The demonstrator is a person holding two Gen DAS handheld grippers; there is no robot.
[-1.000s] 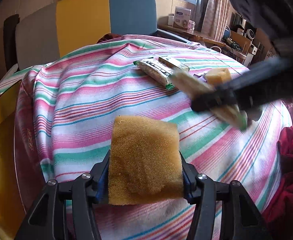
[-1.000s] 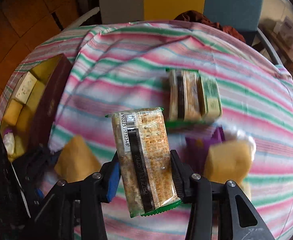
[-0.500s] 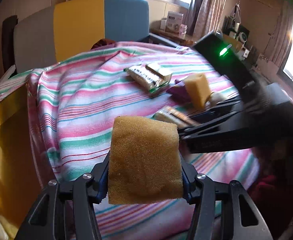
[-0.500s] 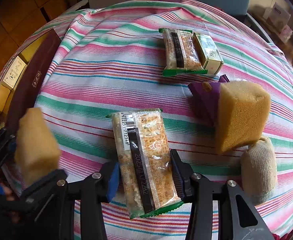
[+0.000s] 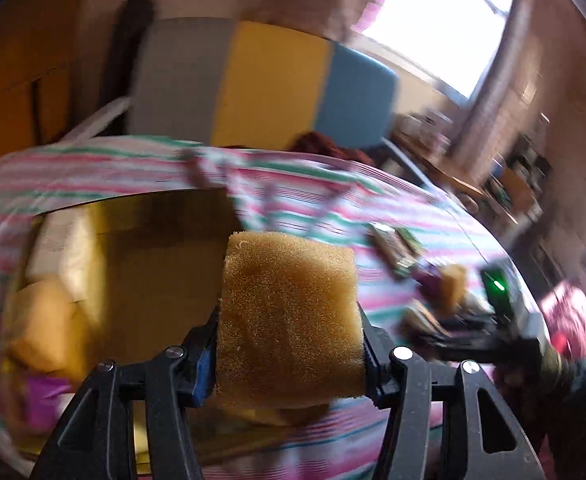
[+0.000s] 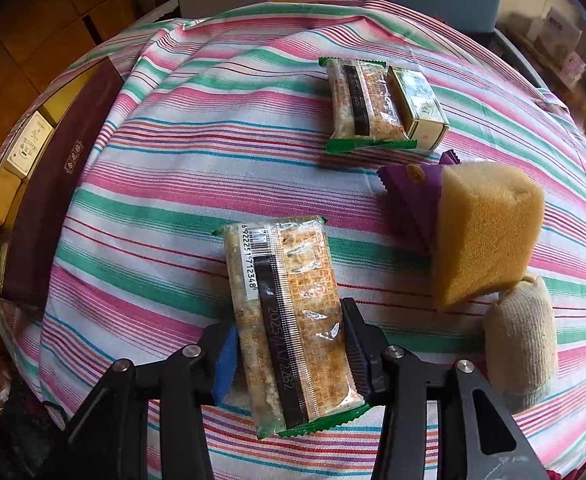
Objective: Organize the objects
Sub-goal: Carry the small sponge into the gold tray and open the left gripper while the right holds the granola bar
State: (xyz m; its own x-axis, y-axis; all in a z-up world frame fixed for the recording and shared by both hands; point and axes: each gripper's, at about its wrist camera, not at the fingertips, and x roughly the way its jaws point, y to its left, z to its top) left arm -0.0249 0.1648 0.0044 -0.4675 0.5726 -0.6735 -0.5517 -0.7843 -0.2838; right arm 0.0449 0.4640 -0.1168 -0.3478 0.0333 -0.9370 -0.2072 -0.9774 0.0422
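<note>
Two grips: left gripper (image 5: 289, 360) is clamped on a sponge (image 5: 289, 316); right gripper (image 6: 289, 344) has its pads against a snack bar (image 6: 285, 320), which it holds low over the cloth (image 6: 173, 160).
Sponge place: between the left fingers, at 6 o'clock in the left wrist view, with the open box (image 5: 133, 272) behind it at 9 o'clock.
Bar place: at 6 o'clock in the right wrist view, long axis running up the frame.
Step, as judged: carrying the sponge to the box, where yellow blocks already lie.
Doing it well: bring the sponge over a free spot in the box, lower it past the rim, then let go; a soft sponge springs back, so release low.
Right side advice: keep the squeeze light, since the bar looks crumbly, and wait for the left to clear before crossing to the box.
Left on cloth: second bar (image 6: 361, 104) touching a small carton (image 6: 417, 108) at 1 o'clock; purple packet (image 6: 409, 196), second sponge (image 6: 485, 236) and a sock roll (image 6: 521, 344) at 3 o'clock.
Writing: barcode digits 692225 1712348 and a printed 2025/11/2282 on the held bar.
Box lid (image 6: 57, 196): gold characters, too small to read.
Carton print: illegible.
</note>
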